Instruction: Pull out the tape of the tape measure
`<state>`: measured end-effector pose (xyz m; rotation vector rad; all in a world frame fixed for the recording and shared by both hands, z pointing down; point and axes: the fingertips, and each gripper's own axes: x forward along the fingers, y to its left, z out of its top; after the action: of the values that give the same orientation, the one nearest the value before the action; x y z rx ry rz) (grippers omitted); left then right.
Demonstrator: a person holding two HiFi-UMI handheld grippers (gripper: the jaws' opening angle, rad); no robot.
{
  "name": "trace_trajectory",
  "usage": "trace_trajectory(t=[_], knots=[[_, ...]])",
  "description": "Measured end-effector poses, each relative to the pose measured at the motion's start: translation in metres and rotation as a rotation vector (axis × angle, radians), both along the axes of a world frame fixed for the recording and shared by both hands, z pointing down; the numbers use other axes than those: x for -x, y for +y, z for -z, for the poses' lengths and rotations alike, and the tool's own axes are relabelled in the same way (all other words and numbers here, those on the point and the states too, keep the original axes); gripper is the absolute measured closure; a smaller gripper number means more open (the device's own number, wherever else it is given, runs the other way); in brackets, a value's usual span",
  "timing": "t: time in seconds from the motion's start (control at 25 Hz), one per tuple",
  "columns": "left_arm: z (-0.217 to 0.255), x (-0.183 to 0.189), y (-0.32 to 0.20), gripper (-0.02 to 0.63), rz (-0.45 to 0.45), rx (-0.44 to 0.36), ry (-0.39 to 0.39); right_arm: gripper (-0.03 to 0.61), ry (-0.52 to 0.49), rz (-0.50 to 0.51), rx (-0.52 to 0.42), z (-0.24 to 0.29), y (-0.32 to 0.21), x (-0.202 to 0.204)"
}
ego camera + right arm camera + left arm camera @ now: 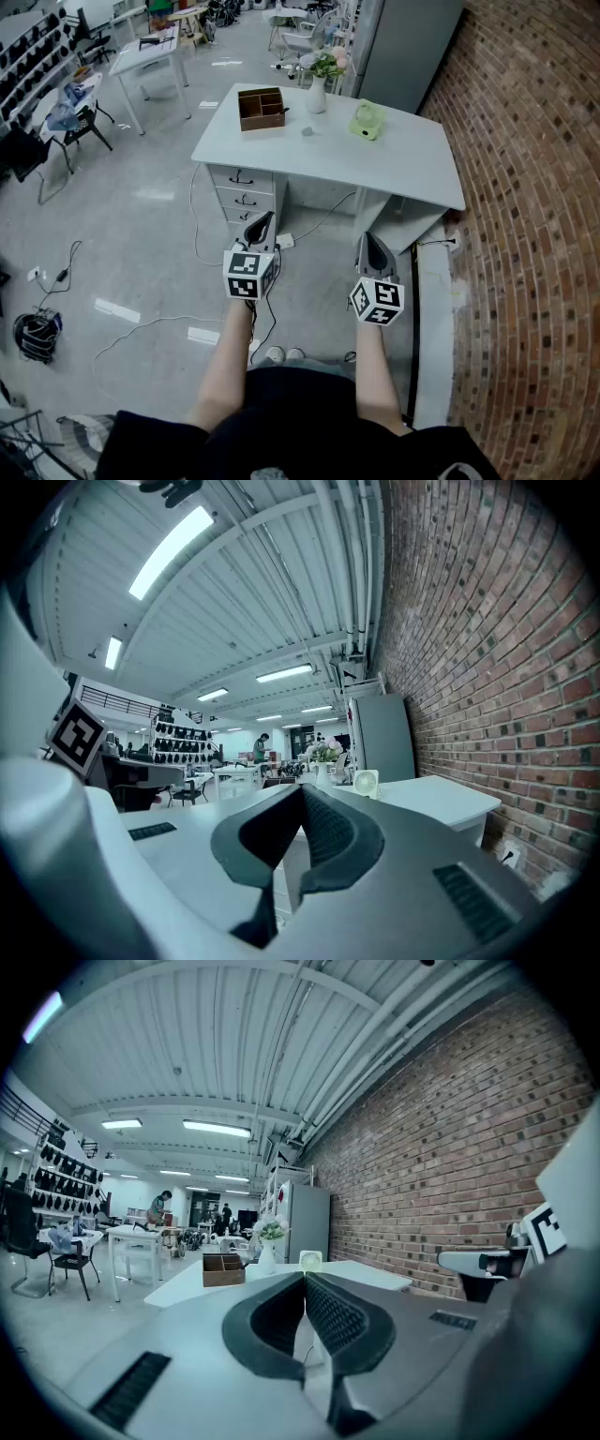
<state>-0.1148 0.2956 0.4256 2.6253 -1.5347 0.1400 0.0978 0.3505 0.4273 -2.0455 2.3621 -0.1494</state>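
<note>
Nearest, the left gripper (260,225) and the right gripper (375,246) were held out side by side over the floor, short of the bench's (394,164) near edge and well apart from anything on it. The left gripper's fingers (333,1312) were pressed together with nothing between them, and the right gripper's fingers (328,829) were likewise closed on nothing.

Farther off, on the bench top, a small grey thing (307,132) lay by itself toward the far side. It was probably the tape measure, though too small to tell for sure. Beyond it, near the bench's far edge, stood a wooden box (262,108), a vase (317,94) of flowers and a green fan (367,120).

By this reading the task had not begun: nothing was gripped and no tape showed drawn out. All of it was left: closing in on the bench, taking hold of the case with one gripper and the tape's end with the other, then pulling.
</note>
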Motion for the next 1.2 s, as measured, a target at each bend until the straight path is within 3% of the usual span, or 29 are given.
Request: trace_trajectory(t=[0.88, 1.2], knots=[[-0.009, 0.011, -0.033, 0.591, -0.047, 0.016, -0.007, 0.58, -0.068, -0.005, -0.003, -0.004, -0.028, 0.019], [-0.015, 0.015, -0.042, 0.591, -0.086, 0.0, -0.058, 0.58, -0.052, -0.044, -0.008, -0.012, -0.03, 0.02]])
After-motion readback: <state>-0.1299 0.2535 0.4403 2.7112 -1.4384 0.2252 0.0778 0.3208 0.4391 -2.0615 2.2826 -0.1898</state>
